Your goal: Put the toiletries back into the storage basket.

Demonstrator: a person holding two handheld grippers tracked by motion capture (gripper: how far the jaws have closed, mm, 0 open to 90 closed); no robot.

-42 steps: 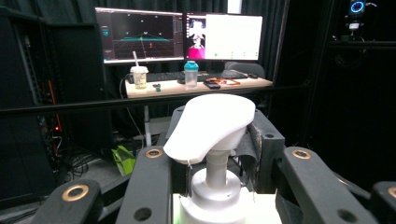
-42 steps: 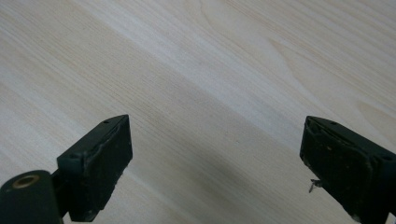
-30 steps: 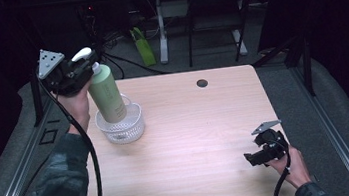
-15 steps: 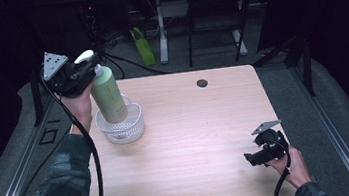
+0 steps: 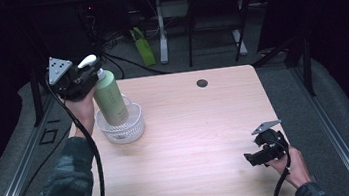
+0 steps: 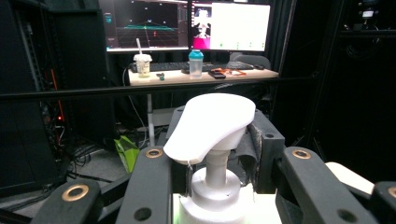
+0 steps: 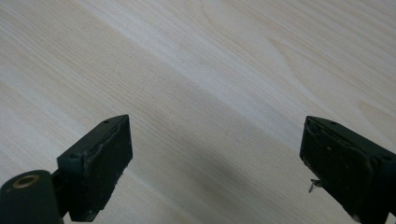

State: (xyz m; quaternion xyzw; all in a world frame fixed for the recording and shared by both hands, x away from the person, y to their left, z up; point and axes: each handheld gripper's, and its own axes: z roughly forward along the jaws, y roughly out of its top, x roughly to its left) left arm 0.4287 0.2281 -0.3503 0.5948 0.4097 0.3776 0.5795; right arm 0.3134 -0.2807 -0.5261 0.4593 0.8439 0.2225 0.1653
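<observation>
At the table's far left corner, our left gripper (image 5: pixel 90 74) is clamped on the neck of the green pump bottle (image 5: pixel 111 98), whose base sits tilted in the clear plastic basket (image 5: pixel 133 128). We judge the placing nearly done: release remains. Our right gripper (image 5: pixel 254 157) rests spread wide, grasping nothing, over the wooden table (image 5: pixel 203 140).

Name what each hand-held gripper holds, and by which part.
The left hand-held gripper clamps the pale green pump bottle at its white neck, under the pump head; its base sits in the clear plastic basket. The right hand-held gripper holds nothing, jaws open.
</observation>
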